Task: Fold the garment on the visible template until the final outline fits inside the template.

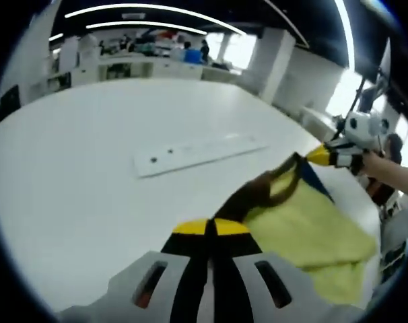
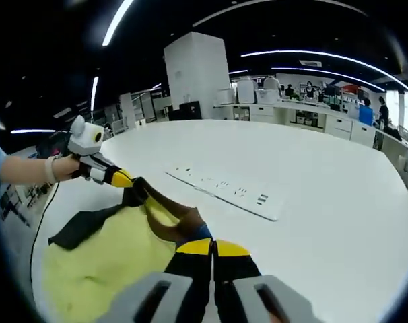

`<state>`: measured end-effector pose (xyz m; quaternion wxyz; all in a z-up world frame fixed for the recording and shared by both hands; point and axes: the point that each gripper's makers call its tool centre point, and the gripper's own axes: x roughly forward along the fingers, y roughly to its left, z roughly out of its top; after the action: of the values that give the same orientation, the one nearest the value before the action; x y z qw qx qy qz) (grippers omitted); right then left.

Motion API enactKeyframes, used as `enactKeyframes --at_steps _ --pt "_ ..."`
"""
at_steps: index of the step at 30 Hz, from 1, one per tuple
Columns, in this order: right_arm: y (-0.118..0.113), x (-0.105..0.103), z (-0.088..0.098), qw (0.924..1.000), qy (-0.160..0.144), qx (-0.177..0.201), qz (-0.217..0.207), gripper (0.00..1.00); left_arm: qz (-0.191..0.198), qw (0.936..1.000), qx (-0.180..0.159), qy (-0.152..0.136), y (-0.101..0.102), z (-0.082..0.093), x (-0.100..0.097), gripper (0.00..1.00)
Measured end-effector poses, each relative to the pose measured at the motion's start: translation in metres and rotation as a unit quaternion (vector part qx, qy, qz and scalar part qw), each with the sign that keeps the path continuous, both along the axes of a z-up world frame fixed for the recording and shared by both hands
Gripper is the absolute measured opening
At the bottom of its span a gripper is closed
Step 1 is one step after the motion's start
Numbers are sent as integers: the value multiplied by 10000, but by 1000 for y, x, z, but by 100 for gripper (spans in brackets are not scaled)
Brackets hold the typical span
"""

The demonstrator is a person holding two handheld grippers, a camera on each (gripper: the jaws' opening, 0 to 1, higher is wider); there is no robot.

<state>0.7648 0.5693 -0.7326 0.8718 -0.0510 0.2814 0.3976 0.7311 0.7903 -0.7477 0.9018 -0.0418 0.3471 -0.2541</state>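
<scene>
Folding is mid-step: left tool (image 1: 211, 227) and right tool (image 2: 213, 247) each pinch the yellow garment (image 1: 312, 232), lifted off the surface (image 1: 89, 175); next, lay it over itself.

Left gripper view: low over the broad white round table (image 1: 89, 168), looking along its own jaws toward far counters, with the yellow cloth garment with dark collar (image 1: 305, 229) close at right. Right gripper view: equally low, facing the opposite way across the garment (image 2: 103, 262), here near left. Both share the garment, the table and the long flat white strip (image 1: 197, 153) (image 2: 224, 187); each catches the other yellow-tipped gripper (image 1: 323, 155) (image 2: 118, 177).
</scene>
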Motion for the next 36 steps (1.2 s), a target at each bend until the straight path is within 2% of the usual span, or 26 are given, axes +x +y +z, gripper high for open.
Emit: enactKeyframes --at_steps 4,7,11,17,22,25,26,29,30,31,34,36 --pt "2 8 -17 9999 107 -90 -89 0 65 9998 80 170 3 -11 4 0" --pt "7 5 -19 9998 80 -131 -111 0 163 9996 92 206 5 -11 5 0" --pt "9 10 -21 9998 80 -128 -121 0 141 9992 307 201 8 -13 4 0" --pt "12 9 -26 9997 94 -176 -109 0 175 9985 415 310 9 -21 2 0" --pt "12 12 -29 9997 129 -192 -108 0 37 9986 514 106 7 -19 7 0" --pt "13 10 -29 9997 160 -120 -116 0 24 9978 657 -77 11 -17 10 12" --pt "13 10 -29 9997 181 -105 -124 3 11 9978 650 -127 11 -16 12 21" --pt "15 13 -27 9998 92 -1 -156 34 -26 9979 618 -167 9 -15 12 39" --pt "16 14 -25 9998 54 20 -186 43 -56 9974 678 -236 9 -15 12 41" --pt "17 12 -21 9998 -2 70 -180 47 -84 9969 728 -284 9 -14 11 43" --pt "19 14 -20 9997 19 176 -177 54 -98 9977 601 -308 7 -10 11 55" --pt "21 11 -17 9998 -74 176 -113 66 -152 9974 615 -343 6 -7 8 60"
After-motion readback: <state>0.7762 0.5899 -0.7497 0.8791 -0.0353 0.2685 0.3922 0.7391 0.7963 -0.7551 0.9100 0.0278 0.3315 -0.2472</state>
